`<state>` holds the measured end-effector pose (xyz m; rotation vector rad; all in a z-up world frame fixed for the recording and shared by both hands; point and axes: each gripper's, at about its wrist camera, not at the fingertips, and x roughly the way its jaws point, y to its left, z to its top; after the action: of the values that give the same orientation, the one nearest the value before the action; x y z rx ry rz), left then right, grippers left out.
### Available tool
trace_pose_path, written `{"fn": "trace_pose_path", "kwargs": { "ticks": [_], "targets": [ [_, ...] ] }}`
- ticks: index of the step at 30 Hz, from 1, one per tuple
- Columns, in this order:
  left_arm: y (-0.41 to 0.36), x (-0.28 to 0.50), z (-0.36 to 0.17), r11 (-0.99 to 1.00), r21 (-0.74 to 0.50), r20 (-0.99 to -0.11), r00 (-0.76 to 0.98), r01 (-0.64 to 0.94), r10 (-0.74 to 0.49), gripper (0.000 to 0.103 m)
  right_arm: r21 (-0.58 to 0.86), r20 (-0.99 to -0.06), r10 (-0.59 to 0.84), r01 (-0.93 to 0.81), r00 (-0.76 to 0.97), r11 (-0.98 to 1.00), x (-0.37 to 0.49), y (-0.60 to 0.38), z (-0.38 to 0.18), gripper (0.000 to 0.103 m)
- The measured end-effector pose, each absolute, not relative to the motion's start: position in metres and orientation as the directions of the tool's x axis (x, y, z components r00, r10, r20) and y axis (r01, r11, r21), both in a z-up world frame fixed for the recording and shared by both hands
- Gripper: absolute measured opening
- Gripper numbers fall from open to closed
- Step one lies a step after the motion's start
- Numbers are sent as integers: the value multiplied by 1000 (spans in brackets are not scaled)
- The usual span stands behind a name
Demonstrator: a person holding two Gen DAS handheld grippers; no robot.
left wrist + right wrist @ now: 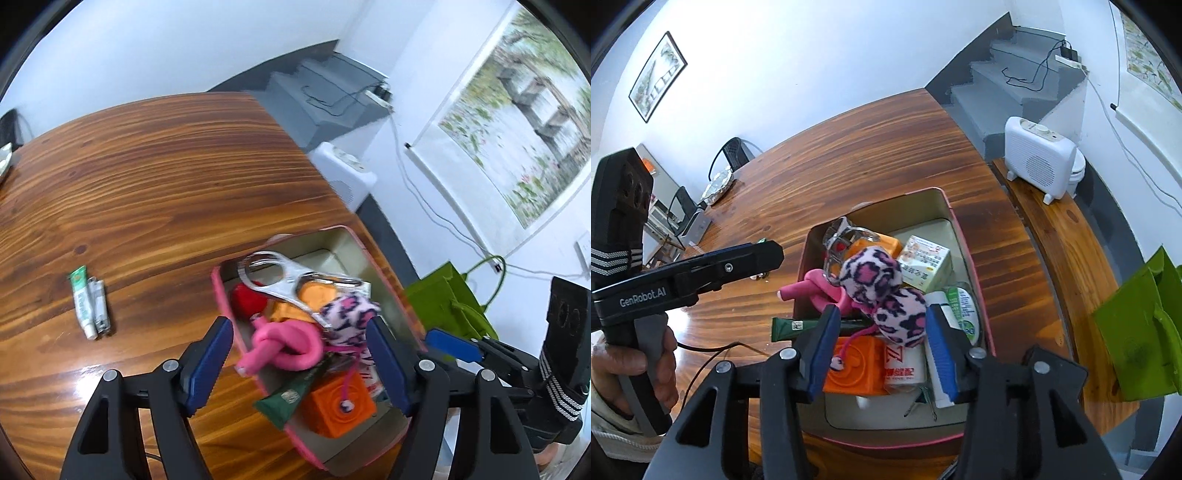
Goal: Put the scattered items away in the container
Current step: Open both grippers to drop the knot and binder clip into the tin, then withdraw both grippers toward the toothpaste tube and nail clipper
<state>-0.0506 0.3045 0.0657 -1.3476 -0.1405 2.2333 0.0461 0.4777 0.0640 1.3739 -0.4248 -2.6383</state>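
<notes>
Here, pompom (886,295) between right gripper (882,350)

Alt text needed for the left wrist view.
The open left gripper hovers over a pink-rimmed container crammed with items, a knotted pink toy and an orange cube nearest. A green-and-white tube and a small silver item remain on the wooden table.

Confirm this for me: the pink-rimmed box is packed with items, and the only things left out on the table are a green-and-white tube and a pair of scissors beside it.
One detail is wrong. The thing lying beside the tube on the table is a small silver nail clipper, not scissors, as the left wrist view shows. The rest holds: the box is packed.
</notes>
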Motion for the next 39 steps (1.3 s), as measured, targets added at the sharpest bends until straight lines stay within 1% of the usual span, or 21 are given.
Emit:
{"fn": "trace_pose_path", "kwargs": {
  "ticks": [2,6,14,27,34,39],
  "targets": [
    [291,-52,64,-872,-344,-798,-380,-348,467,76,312,-780,-255,-2,-572,-950,44,474,64,54],
    [263,-54,60,-899,-338,-806,-406,-278,430,76,313,-777,-262,9,-572,-950,40,465,65,60],
    [199,-49,48,-930,-337,-824,-433,-145,366,76,306,-774,-294,75,-560,-949,32,425,69,61],
    [104,-38,35,-944,-329,-846,-436,-25,306,76,284,-780,-359,221,-512,-933,8,326,70,61],
    [61,-33,23,-943,-334,-859,-415,8,300,76,265,-807,-366,269,-464,-926,-17,268,51,61],
    [37,-33,13,-940,-341,-864,-400,19,306,76,221,-841,-317,257,-439,-941,-43,241,26,61]
  ]
}}
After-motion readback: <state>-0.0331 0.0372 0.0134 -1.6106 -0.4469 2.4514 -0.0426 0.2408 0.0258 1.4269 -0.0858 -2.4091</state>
